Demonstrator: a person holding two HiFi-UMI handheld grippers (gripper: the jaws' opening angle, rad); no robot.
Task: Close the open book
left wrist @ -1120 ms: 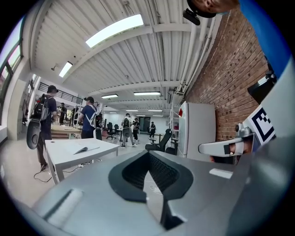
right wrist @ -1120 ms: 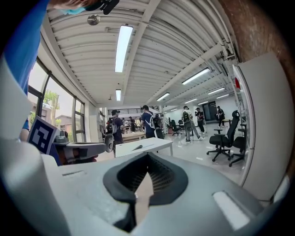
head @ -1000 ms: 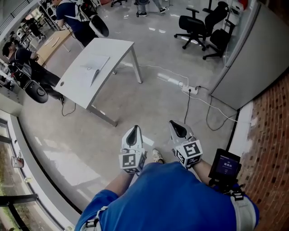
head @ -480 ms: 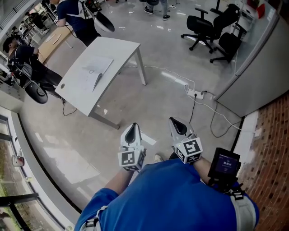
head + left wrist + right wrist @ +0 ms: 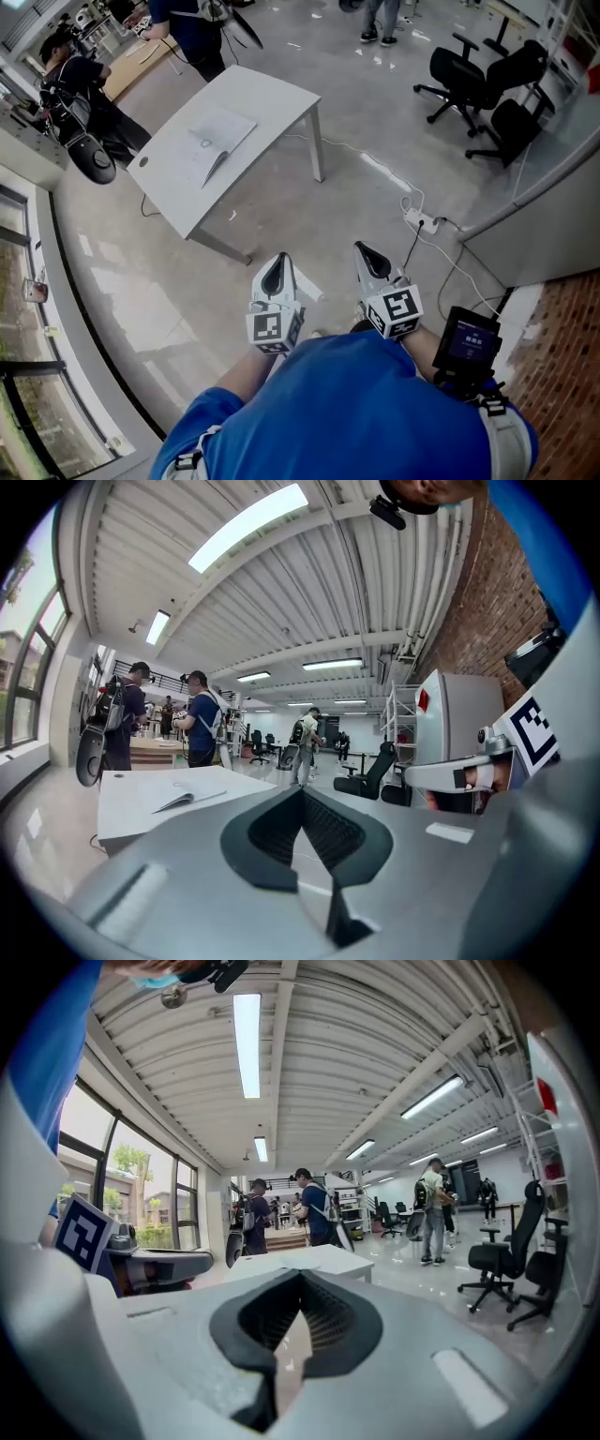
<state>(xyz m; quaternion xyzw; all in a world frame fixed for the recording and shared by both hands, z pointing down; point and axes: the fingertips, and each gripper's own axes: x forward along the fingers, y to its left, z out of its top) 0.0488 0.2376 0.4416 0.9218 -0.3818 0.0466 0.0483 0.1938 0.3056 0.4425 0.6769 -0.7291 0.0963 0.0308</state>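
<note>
Grippers, two, mine, held side by side at the near edge above my blue shirt. Left gripper: jaws closed tip to tip, nothing between them. Right gripper: jaws likewise closed and empty. Scene items, left to right: person, far left, beside the table; white table, far and left of centre, well apart from both my grippers; book, lying open on that table, pages up, untouched; power strip with cable on the grey floor, right of the table; office chairs, black, far right
</note>
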